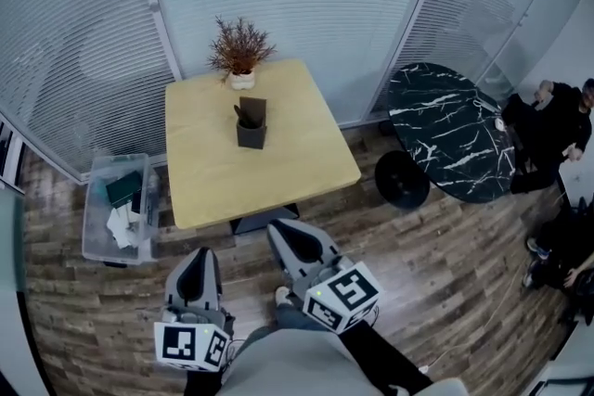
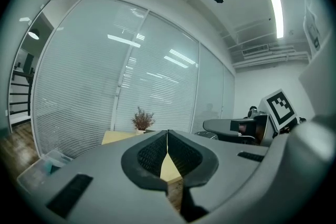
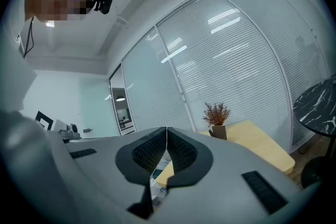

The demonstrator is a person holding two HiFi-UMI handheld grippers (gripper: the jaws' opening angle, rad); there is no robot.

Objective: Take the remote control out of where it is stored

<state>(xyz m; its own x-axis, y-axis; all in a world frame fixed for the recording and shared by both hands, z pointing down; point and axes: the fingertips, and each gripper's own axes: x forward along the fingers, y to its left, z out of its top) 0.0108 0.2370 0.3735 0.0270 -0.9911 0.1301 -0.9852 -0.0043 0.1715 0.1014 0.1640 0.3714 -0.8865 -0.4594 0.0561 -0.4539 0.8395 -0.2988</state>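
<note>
A dark square holder [image 1: 251,131] stands near the middle of the light wooden table [image 1: 306,162], with a dark remote control [image 1: 247,116] sticking up out of it. My left gripper [image 1: 197,258] hovers over the floor in front of the table's near edge, jaws shut and empty. Beside it on the right, my right gripper [image 1: 283,232] is also shut with nothing in it. Both point toward the table and are well short of the holder. In the left gripper view the jaw tips [image 2: 167,134] meet; in the right gripper view the tips [image 3: 167,129] meet too.
A dried plant in a small pot [image 1: 240,52] stands at the table's far edge. A clear plastic bin [image 1: 117,209] with items sits on the floor left of the table. A black marble round table [image 1: 455,127] is at the right, with seated people [image 1: 557,121] beyond. Glass walls with blinds lie behind.
</note>
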